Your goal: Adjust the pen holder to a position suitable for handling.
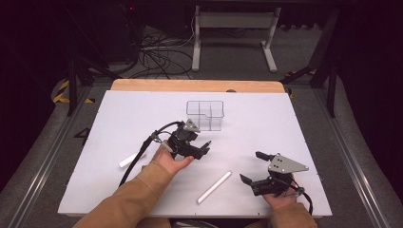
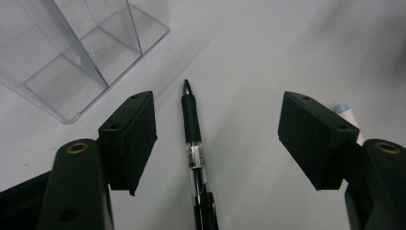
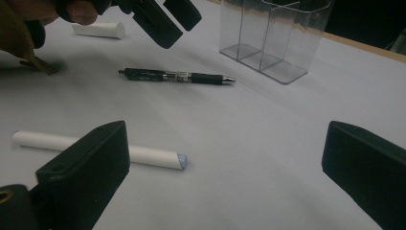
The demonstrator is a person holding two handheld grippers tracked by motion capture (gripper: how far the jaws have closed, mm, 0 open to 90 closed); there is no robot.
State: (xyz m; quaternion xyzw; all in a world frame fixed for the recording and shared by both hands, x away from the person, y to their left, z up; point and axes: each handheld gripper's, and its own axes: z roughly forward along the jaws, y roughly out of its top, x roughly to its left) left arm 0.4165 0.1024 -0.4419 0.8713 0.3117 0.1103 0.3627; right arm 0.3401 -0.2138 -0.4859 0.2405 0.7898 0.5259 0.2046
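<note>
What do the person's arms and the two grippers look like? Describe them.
Both forearms wear tan sleeves. The left gripper and right gripper are black, each topped by a grey three-cornered plate with small holes and trailing a black cable. Their fingers are flat, blocky black pads, with brass-coloured eyelets on the arms behind them.

glossy black plastic pen point(image 2: 192, 139); clear, shiny plastic organizer point(image 2: 72, 52); matt white table point(image 1: 142, 109); matt black tool pads point(image 2: 131, 139).

Clear organizer point(image 2: 72, 52) just beside pen point(image 2: 194, 139)
</note>
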